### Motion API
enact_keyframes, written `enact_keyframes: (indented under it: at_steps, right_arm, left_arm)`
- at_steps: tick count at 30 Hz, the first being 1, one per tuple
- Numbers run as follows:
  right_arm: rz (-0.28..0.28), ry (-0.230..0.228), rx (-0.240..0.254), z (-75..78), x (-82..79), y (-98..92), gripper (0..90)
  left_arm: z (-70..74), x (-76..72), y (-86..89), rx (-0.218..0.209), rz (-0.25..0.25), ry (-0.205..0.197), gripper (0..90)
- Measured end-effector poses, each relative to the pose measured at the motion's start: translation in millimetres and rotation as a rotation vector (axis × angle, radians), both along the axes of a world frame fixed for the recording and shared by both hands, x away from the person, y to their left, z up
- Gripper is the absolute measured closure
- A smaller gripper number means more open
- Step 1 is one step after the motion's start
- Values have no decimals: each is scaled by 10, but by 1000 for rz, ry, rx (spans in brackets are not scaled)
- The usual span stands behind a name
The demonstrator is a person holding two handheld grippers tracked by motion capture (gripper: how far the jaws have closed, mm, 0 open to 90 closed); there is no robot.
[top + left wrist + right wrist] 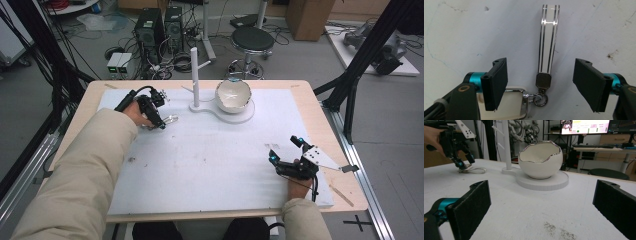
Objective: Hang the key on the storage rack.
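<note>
Two black jaws of the left gripper (pixel 540 85) stand spread over a clear striped keychain strap with a metal ring (pixel 548 42), lying flat on the white foam mat (pixel 210 165), untouched. Right gripper (pixel 541 207) hangs wide open too, near the white egg-shaped ceramic bowl (pixel 540 162).

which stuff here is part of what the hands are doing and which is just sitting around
In the job:
- clear striped keychain strap with metal ring
- left claw, open astride it

Lying about:
- white egg-shaped ceramic bowl, jagged silver rim
- white post stand with round base
- right claw, open, idle
</note>
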State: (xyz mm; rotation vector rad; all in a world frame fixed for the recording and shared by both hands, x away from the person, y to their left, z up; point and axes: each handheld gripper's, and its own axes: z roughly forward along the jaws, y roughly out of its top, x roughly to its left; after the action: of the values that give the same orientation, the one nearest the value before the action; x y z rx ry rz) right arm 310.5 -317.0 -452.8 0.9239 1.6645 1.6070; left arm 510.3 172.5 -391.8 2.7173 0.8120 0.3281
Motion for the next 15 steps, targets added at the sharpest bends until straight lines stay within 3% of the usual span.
enact_keyframes:
  at_steps: [15]
  right_arm:
    - [0, 0, -1, 1, -2, 1, 6]
  left_arm:
    - [-70, 13, -35, 52, -22, 56, 480]
